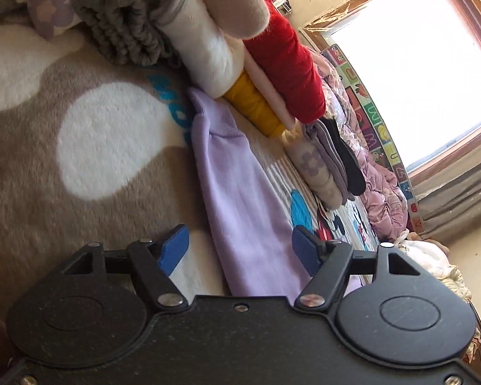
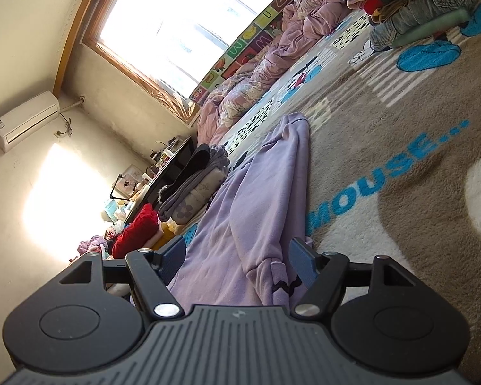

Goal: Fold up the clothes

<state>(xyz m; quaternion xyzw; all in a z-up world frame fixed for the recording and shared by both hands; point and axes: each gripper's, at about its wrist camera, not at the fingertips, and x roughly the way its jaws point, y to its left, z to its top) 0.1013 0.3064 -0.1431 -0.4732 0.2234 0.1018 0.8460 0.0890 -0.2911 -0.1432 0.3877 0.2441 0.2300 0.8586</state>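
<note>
Lilac garment [image 1: 240,192] flat on rug [image 1: 80,192], 12 o'clock; my left claw [image 1: 240,250] and right claw [image 2: 237,256] both spread, gripping nothing.

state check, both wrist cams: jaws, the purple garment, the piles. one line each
left gripper: jaws open, straddling the garment, gripping nothing.
right gripper: jaws open, garment between them, not clamped.
lilac sweatshirt: unfolded, lying rumpled along the rug.
folded stack: red, white, yellow and pink pieces, folded and piled.
second folded stack: folded, piled beside the first.
unfolded heap: jeans and mixed clothes, loosely piled.
</note>
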